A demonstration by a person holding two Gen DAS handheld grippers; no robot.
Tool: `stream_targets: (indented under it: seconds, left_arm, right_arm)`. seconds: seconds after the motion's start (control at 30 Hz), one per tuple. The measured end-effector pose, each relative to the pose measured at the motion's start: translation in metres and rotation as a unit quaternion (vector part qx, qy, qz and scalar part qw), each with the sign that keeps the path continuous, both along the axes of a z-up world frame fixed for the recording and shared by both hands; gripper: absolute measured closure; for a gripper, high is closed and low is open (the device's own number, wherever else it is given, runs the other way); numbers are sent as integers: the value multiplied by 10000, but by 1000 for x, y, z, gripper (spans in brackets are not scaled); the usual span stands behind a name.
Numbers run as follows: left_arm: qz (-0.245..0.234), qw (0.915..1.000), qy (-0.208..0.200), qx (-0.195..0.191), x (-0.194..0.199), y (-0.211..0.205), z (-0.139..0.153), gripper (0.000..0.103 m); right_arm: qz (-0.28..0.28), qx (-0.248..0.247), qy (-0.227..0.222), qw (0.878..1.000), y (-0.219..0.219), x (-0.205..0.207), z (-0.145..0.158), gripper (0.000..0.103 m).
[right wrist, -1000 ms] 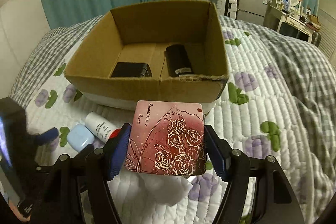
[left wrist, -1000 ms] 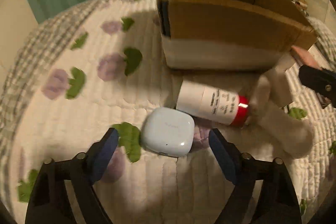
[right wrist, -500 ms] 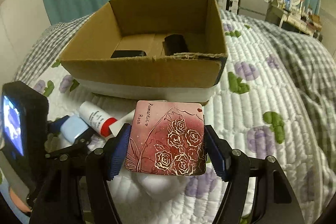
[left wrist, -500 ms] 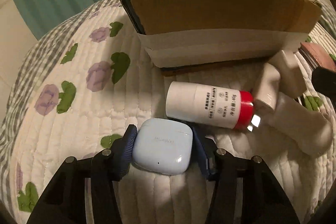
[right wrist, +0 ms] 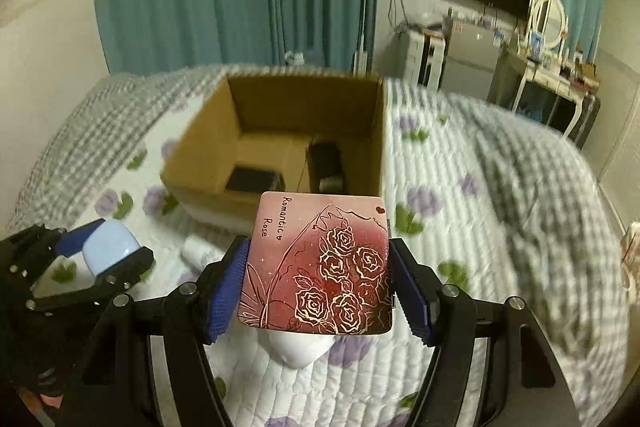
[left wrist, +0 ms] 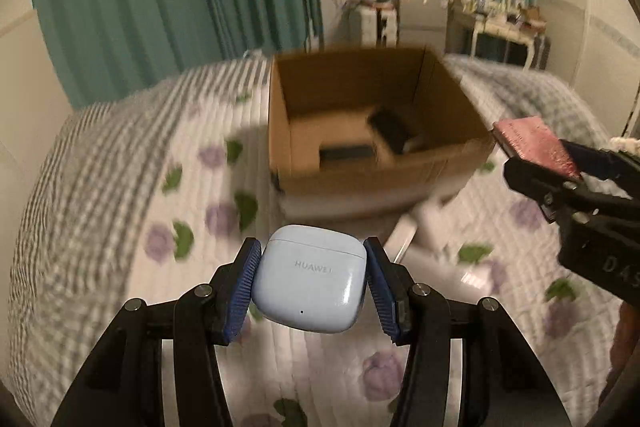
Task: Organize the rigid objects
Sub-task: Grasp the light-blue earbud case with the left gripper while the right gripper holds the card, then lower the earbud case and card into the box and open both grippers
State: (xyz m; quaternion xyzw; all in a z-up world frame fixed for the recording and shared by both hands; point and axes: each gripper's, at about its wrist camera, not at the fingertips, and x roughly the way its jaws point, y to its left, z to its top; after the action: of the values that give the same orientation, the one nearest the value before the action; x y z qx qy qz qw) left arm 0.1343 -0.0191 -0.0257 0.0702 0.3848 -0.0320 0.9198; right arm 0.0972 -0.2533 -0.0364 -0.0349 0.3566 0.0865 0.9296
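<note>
Warm, dim indoor light gives both views a yellowish cast, with black vignetting at the fisheye corners and straight lines bowing toward the edges. In the left wrist view the cardboard box (left wrist: 372, 119) and the quilt (left wrist: 120, 219) are smeared by motion blur, while the pale blue earbud case (left wrist: 310, 277) stays sharp, with a small glare streak on its right side. The right wrist view is sharper at centre; the rose-printed case (right wrist: 320, 263) shows glinting gold lines, and the quilt blurs on the right.
</note>
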Motion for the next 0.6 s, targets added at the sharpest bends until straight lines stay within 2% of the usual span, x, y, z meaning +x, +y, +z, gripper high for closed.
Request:
stream_targets:
  seconds: [0.13,0.3,0.43,0.6]
  left_arm:
    - [-69,9997,-217,-31,11,-7,35,49]
    - [-36,9991,-422,-67,51,-8,64,49]
    - [3,9991,-411,-75,90,-12,63,49]
    - [-49,9995,-323,-13,142,-24,37,49]
  right_arm:
    - [41,10,-239,9997,-5,9,37,34]
    - [103,6,-516,9986,-6,32,69,34]
    - [111,5,-580,9983,-5,62,73,34]
    - [87,-119,-483,9987,-8,107,56,35]
